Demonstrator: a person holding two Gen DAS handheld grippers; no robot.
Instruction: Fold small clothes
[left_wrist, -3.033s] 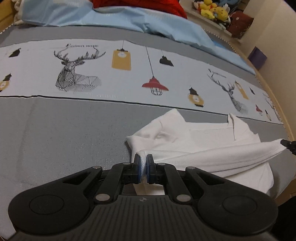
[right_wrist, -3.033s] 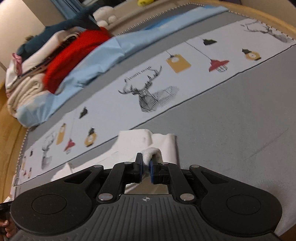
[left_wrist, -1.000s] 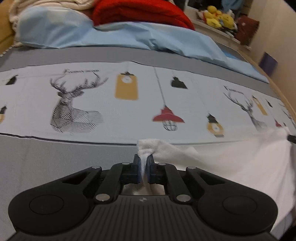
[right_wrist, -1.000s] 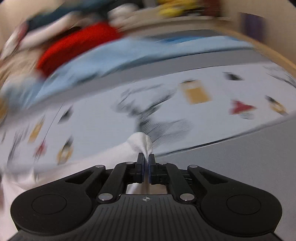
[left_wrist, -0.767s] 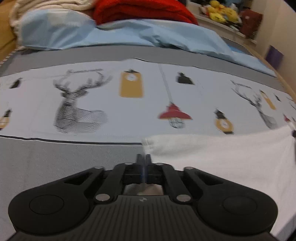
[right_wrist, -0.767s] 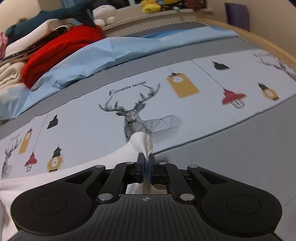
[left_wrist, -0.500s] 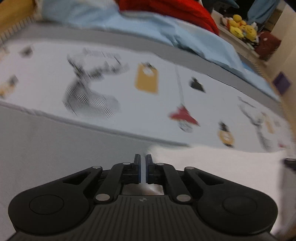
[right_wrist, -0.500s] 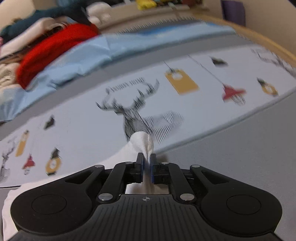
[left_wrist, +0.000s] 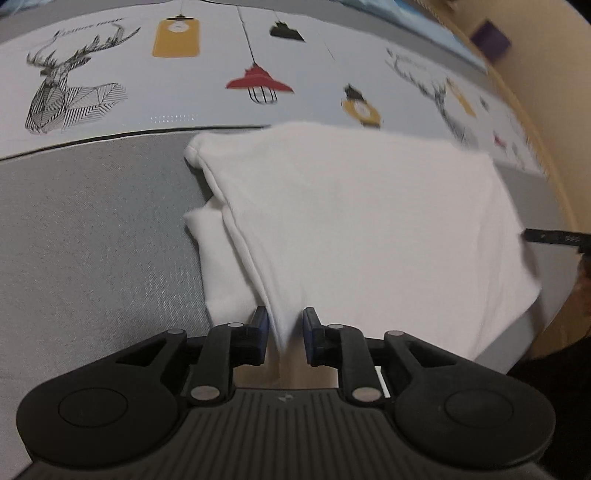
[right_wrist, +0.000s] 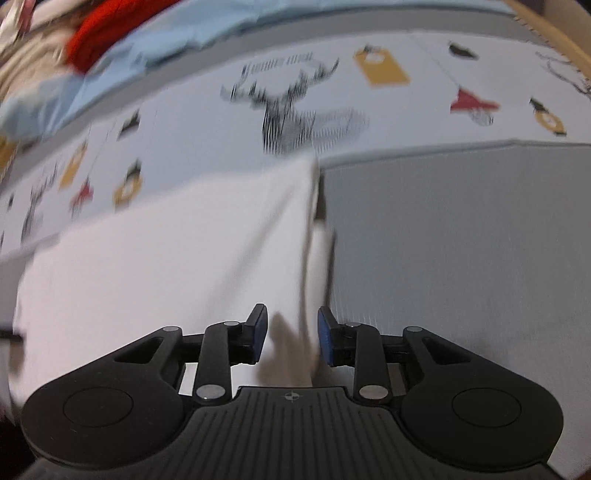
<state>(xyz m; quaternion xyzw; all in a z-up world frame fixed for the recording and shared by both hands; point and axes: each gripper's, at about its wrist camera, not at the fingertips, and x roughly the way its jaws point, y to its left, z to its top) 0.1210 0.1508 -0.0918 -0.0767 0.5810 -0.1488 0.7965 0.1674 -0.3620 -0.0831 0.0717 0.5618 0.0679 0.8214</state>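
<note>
now both released: left claw (left_wrist: 282, 334) and right claw (right_wrist: 290, 338) just parted, near corners of white garment (left_wrist: 351, 221) loose between the pads, folded on the bed (left_wrist: 92, 240). could snag on lifting, dragging the fold open.

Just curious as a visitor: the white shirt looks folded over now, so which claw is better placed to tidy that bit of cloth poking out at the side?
Probably the left claw: the white shirt's uneven layers lie just ahead of it. Both claws have just been opening, cloth loose between them.
</note>
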